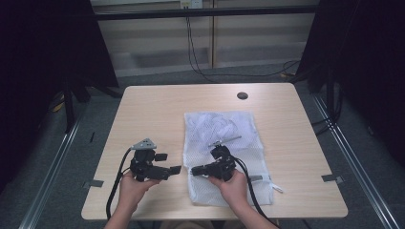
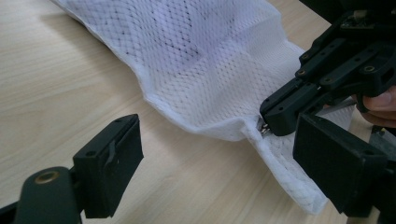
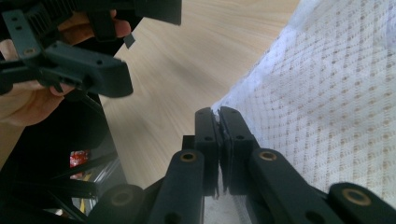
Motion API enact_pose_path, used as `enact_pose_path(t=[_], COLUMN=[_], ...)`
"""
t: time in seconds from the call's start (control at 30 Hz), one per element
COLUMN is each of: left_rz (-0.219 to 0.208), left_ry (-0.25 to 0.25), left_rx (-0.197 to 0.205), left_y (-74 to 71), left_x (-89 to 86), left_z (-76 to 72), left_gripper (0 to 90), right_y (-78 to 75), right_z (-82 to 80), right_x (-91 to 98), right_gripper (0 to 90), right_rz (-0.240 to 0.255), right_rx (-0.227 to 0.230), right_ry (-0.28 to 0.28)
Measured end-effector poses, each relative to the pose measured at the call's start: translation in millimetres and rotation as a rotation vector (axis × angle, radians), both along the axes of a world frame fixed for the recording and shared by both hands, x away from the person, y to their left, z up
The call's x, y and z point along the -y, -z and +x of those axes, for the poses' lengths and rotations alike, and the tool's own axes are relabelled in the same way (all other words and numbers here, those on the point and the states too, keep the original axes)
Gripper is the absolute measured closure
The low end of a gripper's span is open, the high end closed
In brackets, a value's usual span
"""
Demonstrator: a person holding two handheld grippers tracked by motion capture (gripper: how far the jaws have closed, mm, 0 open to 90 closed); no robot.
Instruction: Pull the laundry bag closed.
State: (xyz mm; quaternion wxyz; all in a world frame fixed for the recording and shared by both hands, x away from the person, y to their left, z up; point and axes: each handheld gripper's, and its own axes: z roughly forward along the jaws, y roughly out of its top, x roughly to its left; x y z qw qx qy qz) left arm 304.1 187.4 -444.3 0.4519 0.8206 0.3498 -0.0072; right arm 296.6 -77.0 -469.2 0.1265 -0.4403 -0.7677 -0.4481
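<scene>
A white mesh bag (image 1: 224, 138) lies flat on the right half of the wooden table (image 1: 153, 114). My right gripper (image 1: 193, 170) points left and is shut on the bag's near left edge; the right gripper view has the jaws (image 3: 218, 114) pressed together on the white hem beside the mesh bag (image 3: 327, 93). The edge is lifted slightly off the table there, and a small metal piece glints at the right gripper (image 2: 275, 116). My left gripper (image 1: 170, 162) hangs open just left of that spot, facing the mesh bag (image 2: 196, 60) with nothing between its jaws (image 2: 224, 158).
A dark round hole (image 1: 242, 95) sits near the table's far edge. A white tab (image 1: 277, 188) sticks out at the bag's near right corner. Cables run over the floor behind the table, and black curtains stand at both sides.
</scene>
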Motion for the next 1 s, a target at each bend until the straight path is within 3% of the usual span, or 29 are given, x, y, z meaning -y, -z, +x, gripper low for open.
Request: enact_pose_path(t=[0.37,0.53,1.0], left_rz=[0.01,-0.006,-0.001], left_ry=[0.045,0.062,0.081], left_rx=[-0.04,-0.061,-0.101], left_y=[5.9,7.9,12.4], left_x=[11.4,16.3,26.2], left_z=[-2.4,-3.5,-4.8], left_gripper=[16.1,16.6,18.5], right_y=[-8.7,-12.3,-17.7], right_z=[0.0,0.1,0.2], right_x=[3.7,5.7,5.5], right_gripper=[86.4,86.4,86.5], right_rz=[0.002,0.001,0.003], right_rx=[0.023,0.034,0.047], right_ry=[0.011,0.014,0.016])
